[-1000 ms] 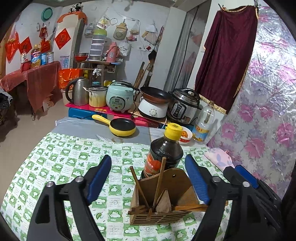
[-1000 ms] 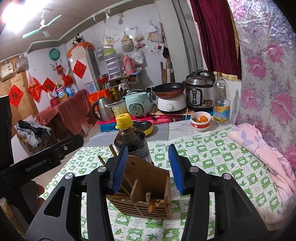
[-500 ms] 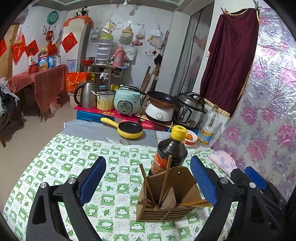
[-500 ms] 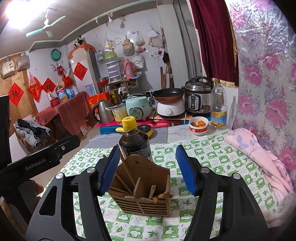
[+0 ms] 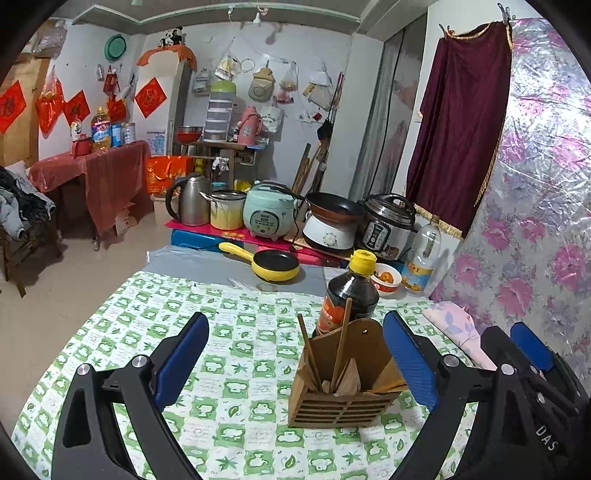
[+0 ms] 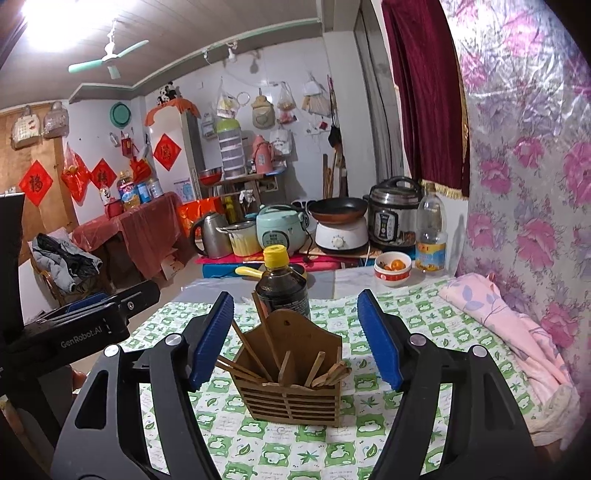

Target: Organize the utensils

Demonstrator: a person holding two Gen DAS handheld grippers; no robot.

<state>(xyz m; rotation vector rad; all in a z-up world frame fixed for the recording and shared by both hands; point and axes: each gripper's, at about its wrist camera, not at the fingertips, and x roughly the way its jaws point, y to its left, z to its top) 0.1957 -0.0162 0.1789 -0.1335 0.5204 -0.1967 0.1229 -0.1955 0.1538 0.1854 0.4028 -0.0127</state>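
Both claws have drawn back, fingers apart: left claw, right claw, clear of the wooden holder.

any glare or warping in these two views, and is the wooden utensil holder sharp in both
Right wrist view: the ceiling light blows out the top-left corner, and the foil floral wall shows crinkled sheen. Left wrist view: even light, no blown-out spot, the same sheen on the wall. Both views: fisheye bends the edges and darkens the corners; the wooden utensil holder is sharp.
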